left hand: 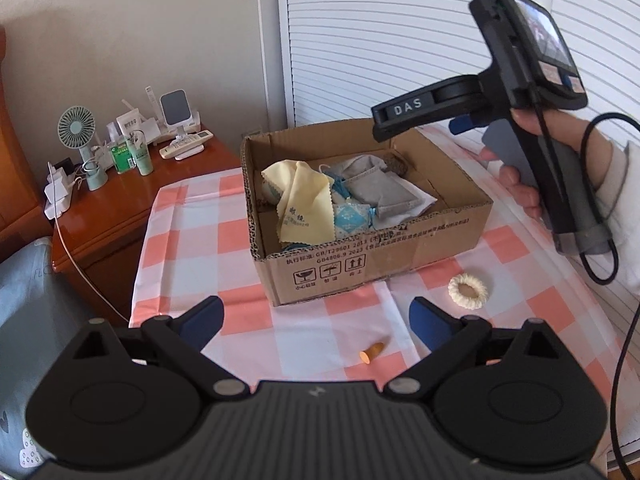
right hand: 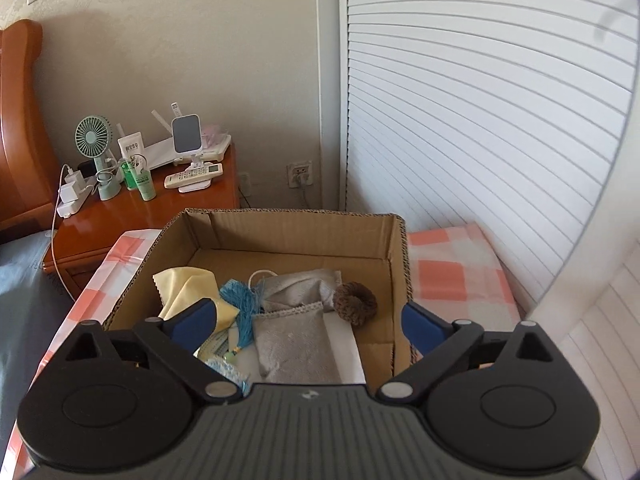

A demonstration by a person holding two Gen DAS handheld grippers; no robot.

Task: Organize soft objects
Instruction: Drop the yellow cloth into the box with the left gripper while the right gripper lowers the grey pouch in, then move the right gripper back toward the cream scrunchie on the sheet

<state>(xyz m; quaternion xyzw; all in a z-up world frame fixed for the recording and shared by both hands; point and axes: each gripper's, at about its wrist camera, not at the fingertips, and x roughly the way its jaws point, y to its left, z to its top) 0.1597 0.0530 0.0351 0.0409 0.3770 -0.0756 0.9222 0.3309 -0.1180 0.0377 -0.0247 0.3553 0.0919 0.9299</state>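
Observation:
A cardboard box (left hand: 384, 256) stands on the checked cloth and holds a yellow cloth (left hand: 306, 204), grey pouches (left hand: 380, 190) and blue tasselled sachets (left hand: 352, 218). A cream scrunchie (left hand: 467, 291) and a small orange cone (left hand: 372, 353) lie on the cloth in front of it. My left gripper (left hand: 316, 326) is open and empty above the cloth before the box. My right gripper (right hand: 310, 320) is open and empty over the box (right hand: 396, 264), above a grey pouch (right hand: 296, 344), a yellow cloth (right hand: 188, 288), a blue tassel (right hand: 244, 312) and a brown scrunchie (right hand: 355, 303).
A wooden nightstand (left hand: 120, 208) at the left carries a small fan (left hand: 78, 130), bottles, remotes and a charger with a cable. White slatted doors (right hand: 480, 120) stand behind the box. A grey pillow (left hand: 24, 320) lies at the lower left.

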